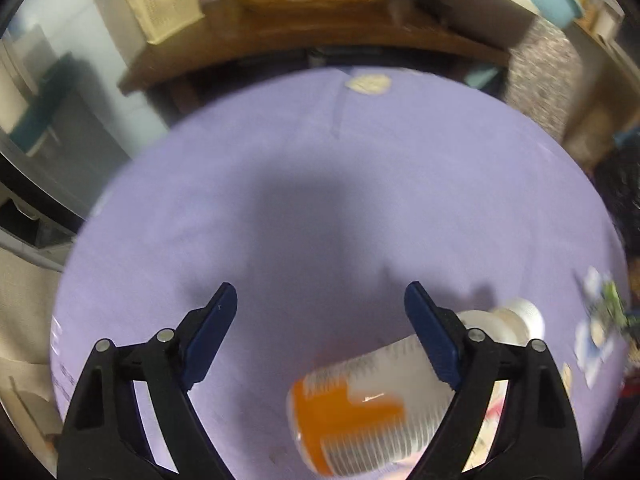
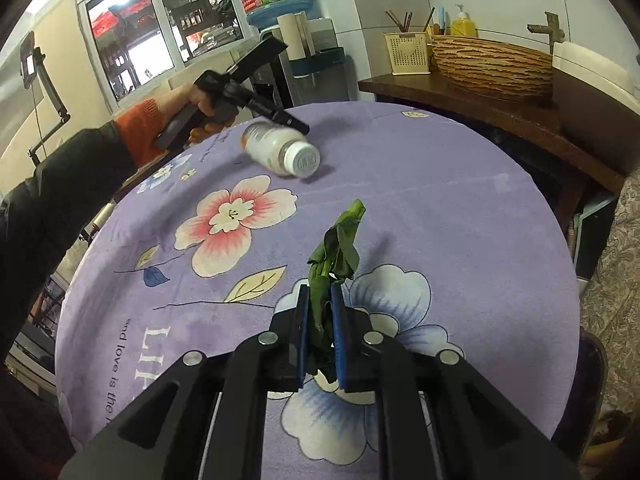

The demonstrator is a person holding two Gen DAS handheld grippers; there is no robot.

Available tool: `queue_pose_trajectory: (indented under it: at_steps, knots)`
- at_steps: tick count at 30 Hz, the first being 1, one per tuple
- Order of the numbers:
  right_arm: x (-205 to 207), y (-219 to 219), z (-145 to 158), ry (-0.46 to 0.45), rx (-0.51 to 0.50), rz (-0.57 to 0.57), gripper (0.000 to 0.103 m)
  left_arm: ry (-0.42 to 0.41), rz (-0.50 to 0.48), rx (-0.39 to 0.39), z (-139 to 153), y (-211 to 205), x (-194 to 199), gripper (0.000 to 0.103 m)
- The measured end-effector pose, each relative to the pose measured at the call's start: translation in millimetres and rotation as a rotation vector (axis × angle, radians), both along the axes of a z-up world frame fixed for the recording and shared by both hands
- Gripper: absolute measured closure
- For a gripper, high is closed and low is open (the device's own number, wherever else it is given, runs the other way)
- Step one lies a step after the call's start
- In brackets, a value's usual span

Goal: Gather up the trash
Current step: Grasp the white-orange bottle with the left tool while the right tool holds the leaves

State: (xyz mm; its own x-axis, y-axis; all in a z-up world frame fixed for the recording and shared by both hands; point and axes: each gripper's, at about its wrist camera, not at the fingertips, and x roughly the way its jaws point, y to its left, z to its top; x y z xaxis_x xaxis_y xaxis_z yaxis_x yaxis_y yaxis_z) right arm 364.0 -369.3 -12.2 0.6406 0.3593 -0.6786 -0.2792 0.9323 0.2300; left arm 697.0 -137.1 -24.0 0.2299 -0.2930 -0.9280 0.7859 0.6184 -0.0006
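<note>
A plastic bottle point(image 1: 372, 404) with an orange label and white cap lies on its side on the purple floral tablecloth point(image 1: 304, 184). My left gripper point(image 1: 320, 300) is open just above it, the bottle under the right finger point(image 1: 430, 336). In the right wrist view the bottle point(image 2: 282, 150) lies at the far left of the table, with the left gripper point(image 2: 296, 124) over it. My right gripper point(image 2: 320, 300) is shut on a wilted green leaf point(image 2: 336, 248), which sticks up and forward from between the pads.
A wooden counter point(image 2: 460, 92) behind the table holds a woven basket point(image 2: 492, 64), a cream utensil holder point(image 2: 408, 54) and a yellow soap bottle point(image 2: 464, 24). A water dispenser point(image 2: 304, 60) stands behind left. A patterned chair point(image 2: 620, 280) is at the right.
</note>
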Motion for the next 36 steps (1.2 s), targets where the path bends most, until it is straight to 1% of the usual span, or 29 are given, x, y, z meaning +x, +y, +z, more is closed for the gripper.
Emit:
queue_pose_trajectory:
  at_steps: [3,4,5,8,9,10,12,13,14,15,16,17,19,20,21,22,24,26,28,30,33,36]
  knots:
    - [-11.4,1.1,3.1,-0.017,0.004,-0.001,0.092,0.030,-0.016,-0.023,2.7,15.5,-25.8,0.018]
    - [-14.6,1.3,3.7,-0.021,0.006,-0.002,0.092,0.044,-0.021,-0.044,4.0,23.2,-36.3,0.018]
    - [-20.0,1.8,4.5,-0.027,0.012,-0.001,0.092,0.041,-0.022,-0.067,6.6,28.7,-43.9,0.018]
    - [-32.6,3.7,5.9,-0.033,0.026,0.002,0.092,0.055,-0.019,-0.187,18.0,51.6,-77.1,0.017]
    - [-36.4,4.8,5.9,-0.031,0.025,0.002,0.092,0.046,-0.020,-0.222,22.3,58.5,-92.1,0.017]
    - [-39.7,6.0,5.6,-0.032,0.020,-0.003,0.092,0.030,-0.028,-0.249,24.6,62.7,-106.7,0.016]
    - [-47.2,8.5,6.5,-0.032,0.024,-0.004,0.092,-0.037,-0.041,-0.279,31.2,73.1,-142.2,0.013]
    - [-52.0,9.7,7.5,-0.036,0.033,-0.001,0.092,-0.060,-0.060,-0.305,34.8,75.4,-156.0,0.010]
    - [-56.0,11.0,8.3,-0.040,0.037,0.000,0.092,-0.102,-0.085,-0.326,37.5,80.8,-175.5,0.007]
    - [-60.2,12.4,8.9,-0.043,0.042,0.003,0.092,-0.138,-0.118,-0.332,38.8,84.0,-193.6,0.007]
    - [-64.2,13.8,9.0,-0.045,0.045,0.005,0.092,-0.165,-0.166,-0.328,39.2,84.1,-206.8,0.006]
    - [-68.0,15.1,8.8,-0.046,0.049,0.006,0.092,-0.214,-0.237,-0.298,37.9,83.4,-227.5,0.006]
    - [-73.9,18.2,7.8,-0.045,0.051,0.009,0.092,-0.321,-0.353,-0.214,31.9,78.8,-258.8,0.006]
    - [-77.0,20.1,7.3,-0.045,0.051,0.009,0.092,-0.362,-0.405,-0.163,26.7,74.0,-271.9,0.006]
    - [-79.7,21.5,7.2,-0.046,0.054,0.011,0.092,-0.375,-0.431,-0.123,22.0,70.9,-280.0,0.006]
    - [-82.1,22.5,7.2,-0.046,0.057,0.013,0.092,-0.369,-0.448,-0.067,13.5,68.3,-284.8,0.006]
    - [-87.6,25.4,7.3,-0.047,0.063,0.011,0.092,-0.369,-0.473,-0.003,3.8,63.6,-289.9,0.005]
    - [-92.7,28.2,8.0,-0.046,0.071,0.009,0.092,-0.361,-0.490,0.031,-1.4,62.1,-294.4,0.006]
    - [-97.1,30.8,8.3,-0.047,0.070,0.007,0.092,-0.340,-0.505,0.035,-4.6,72.3,-300.9,0.006]
    - [-101.3,33.2,8.0,-0.046,0.073,0.010,0.092,-0.323,-0.500,0.058,-10.9,72.8,-302.4,0.006]
    - [-103.0,36.6,8.1,-0.049,0.070,0.014,0.092,-0.279,-0.440,0.094,-20.1,75.7,-300.4,0.006]
    - [-102.8,36.7,8.5,-0.053,0.077,0.006,0.092,-0.246,-0.353,0.070,-18.1,77.0,-297.4,0.009]
